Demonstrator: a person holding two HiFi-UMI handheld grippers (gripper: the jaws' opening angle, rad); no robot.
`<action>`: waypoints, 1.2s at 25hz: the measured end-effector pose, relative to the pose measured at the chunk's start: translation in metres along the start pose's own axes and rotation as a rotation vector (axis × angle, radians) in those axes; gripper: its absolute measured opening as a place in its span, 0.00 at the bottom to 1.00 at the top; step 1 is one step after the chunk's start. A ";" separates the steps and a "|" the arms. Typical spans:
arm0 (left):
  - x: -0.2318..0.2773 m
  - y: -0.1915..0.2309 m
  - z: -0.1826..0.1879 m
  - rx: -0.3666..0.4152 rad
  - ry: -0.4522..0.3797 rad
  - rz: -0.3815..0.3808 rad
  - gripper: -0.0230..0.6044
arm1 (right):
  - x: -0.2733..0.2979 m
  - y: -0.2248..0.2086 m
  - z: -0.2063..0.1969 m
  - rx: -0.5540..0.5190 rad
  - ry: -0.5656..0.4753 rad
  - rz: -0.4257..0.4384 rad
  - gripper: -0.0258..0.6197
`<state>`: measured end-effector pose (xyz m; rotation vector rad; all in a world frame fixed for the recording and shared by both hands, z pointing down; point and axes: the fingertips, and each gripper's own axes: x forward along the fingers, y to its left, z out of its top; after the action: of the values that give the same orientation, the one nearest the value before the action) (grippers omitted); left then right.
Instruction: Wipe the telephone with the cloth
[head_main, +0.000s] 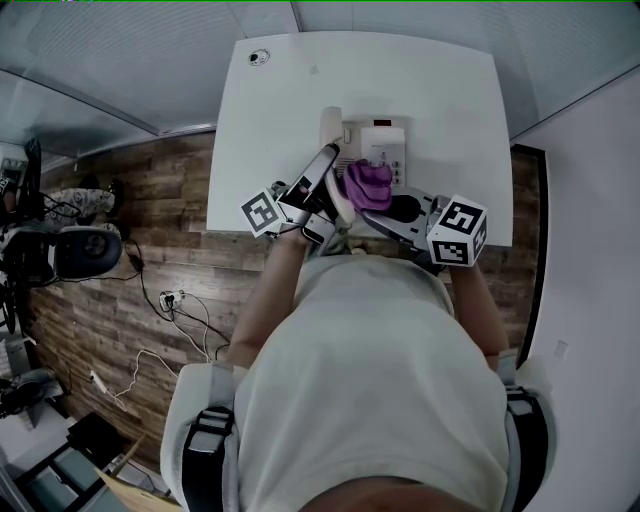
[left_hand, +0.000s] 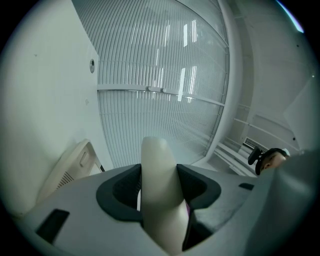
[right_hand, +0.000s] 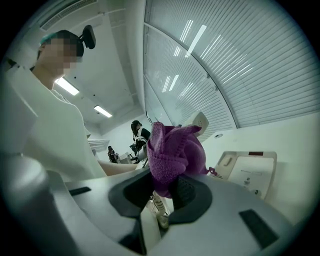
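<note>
Near table's (head_main: 440, 100) front edge, left claw (left_hand: 159, 184) grips handset (left_hand: 157, 157).

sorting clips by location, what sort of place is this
Most likely an office or workroom: a desk telephone stands on a plain white table, ribbed glass partition walls enclose the space, and loose cables trail over the wood floor.

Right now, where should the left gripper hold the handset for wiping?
Across the slim middle of the handset, coming in square to its length, jaws on its two long sides, as the left gripper has it. The end sticking out past the jaws is free for the cloth.
</note>
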<state>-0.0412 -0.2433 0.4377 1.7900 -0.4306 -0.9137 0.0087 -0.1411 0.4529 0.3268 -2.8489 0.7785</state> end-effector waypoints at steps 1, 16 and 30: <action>0.000 0.001 0.000 0.005 0.002 0.002 0.40 | -0.001 0.001 -0.003 0.005 0.002 0.004 0.18; -0.002 0.011 0.010 0.057 -0.011 0.087 0.40 | -0.010 -0.004 -0.012 -0.009 0.037 -0.030 0.18; -0.003 0.058 0.005 0.471 0.165 0.482 0.40 | -0.036 -0.065 0.016 0.017 -0.125 -0.372 0.18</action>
<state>-0.0399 -0.2674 0.4905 2.0288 -0.9809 -0.3365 0.0582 -0.1982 0.4626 0.9042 -2.7651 0.7257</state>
